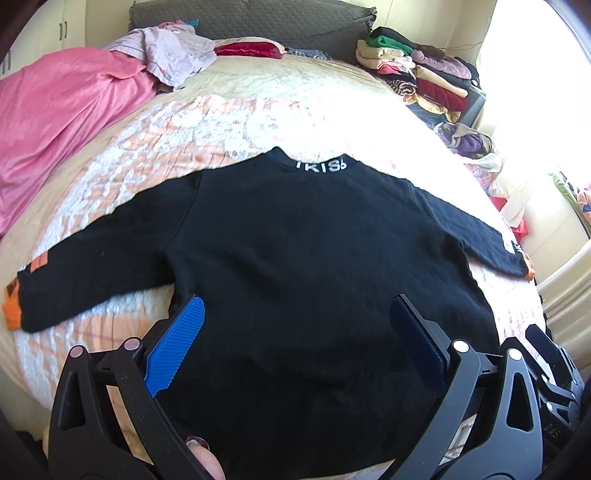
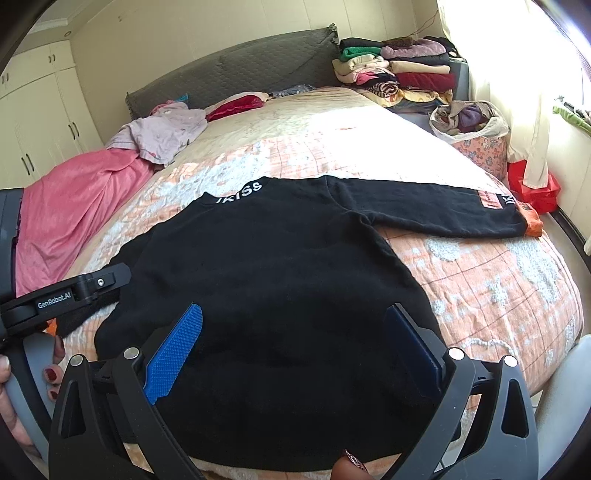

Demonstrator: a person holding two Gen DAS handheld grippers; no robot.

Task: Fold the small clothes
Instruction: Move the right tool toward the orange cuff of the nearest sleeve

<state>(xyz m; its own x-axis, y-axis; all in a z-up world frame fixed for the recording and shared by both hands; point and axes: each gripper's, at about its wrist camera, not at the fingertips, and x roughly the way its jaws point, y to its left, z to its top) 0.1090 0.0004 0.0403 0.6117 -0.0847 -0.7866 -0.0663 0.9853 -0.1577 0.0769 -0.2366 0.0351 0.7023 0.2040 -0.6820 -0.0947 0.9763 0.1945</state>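
Black long-sleeve top (image 1: 314, 251) lies flat on the bed (image 1: 240, 122), back side up, collar lettering at 12 o'clock, both sleeves spread out toward 9 and 3 o'clock, orange cuffs at the sleeve ends. Left hand-held gripper (image 1: 295, 306) wide open over the hem area of the top, blue pads apart, nothing between them; whether the tips touch the fabric can't be told. Right hand-held gripper (image 2: 293, 314) also wide open, over the lower body of the top, holding nothing. In the right wrist view the left gripper's body shows at 9 o'clock, gripped by a hand (image 2: 11, 398) with dark red nails. A fingertip shows at 6 o'clock in each view. Pink blanket (image 1: 62, 122) bunched at 10 o'clock, pale lilac garment (image 1: 170, 51) beside it near the dark headboard (image 1: 258, 22). Stack of folded clothes (image 1: 417, 70) at 1 o'clock on the bed corner, a bag of clothes (image 2: 469, 122) just beside it. Red box (image 2: 532, 184) on the floor at 3 o'clock, wardrobe doors (image 2: 37, 122) at 9 to 10 o'clock.
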